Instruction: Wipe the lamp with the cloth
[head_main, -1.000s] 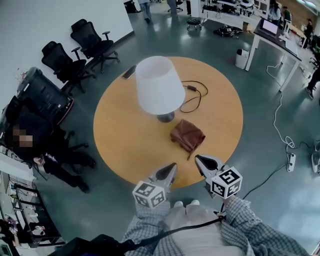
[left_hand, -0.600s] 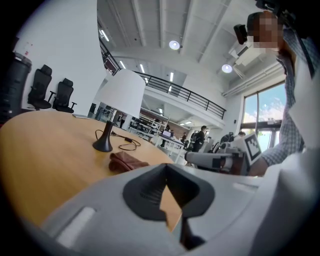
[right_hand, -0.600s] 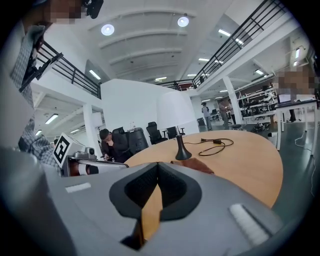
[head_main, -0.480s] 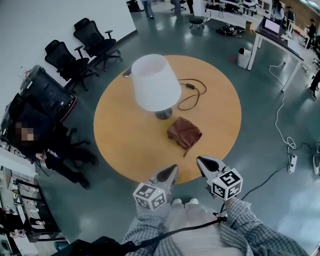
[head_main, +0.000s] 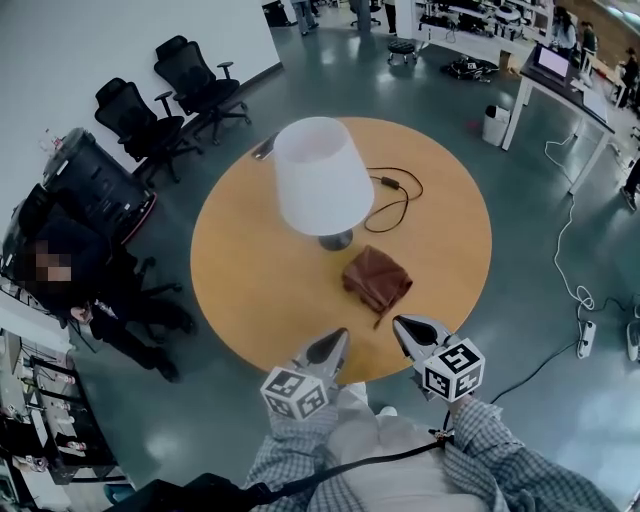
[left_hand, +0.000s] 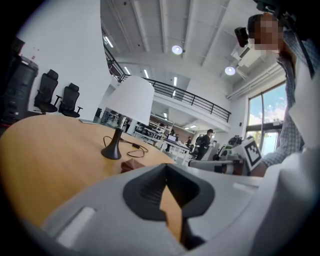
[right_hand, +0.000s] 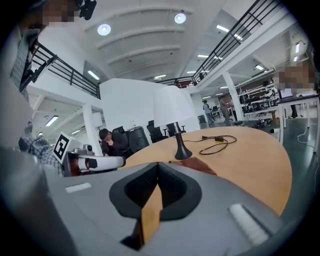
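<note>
A lamp with a white shade and a dark base stands on the round wooden table. A crumpled brown cloth lies just in front of the base. The left gripper view also catches the lamp and the cloth, and so does the right gripper view, with lamp and cloth. My left gripper and right gripper hover at the table's near edge, short of the cloth. Both are shut with nothing in them.
A black cord curls on the table behind the lamp, and a flat dark device lies at the far left rim. Office chairs and a seated person are to the left. A desk stands far right.
The view has shifted slightly, so the lamp and cloth sit a little lower right in the picture. Both grippers stay shut at the near table edge.
</note>
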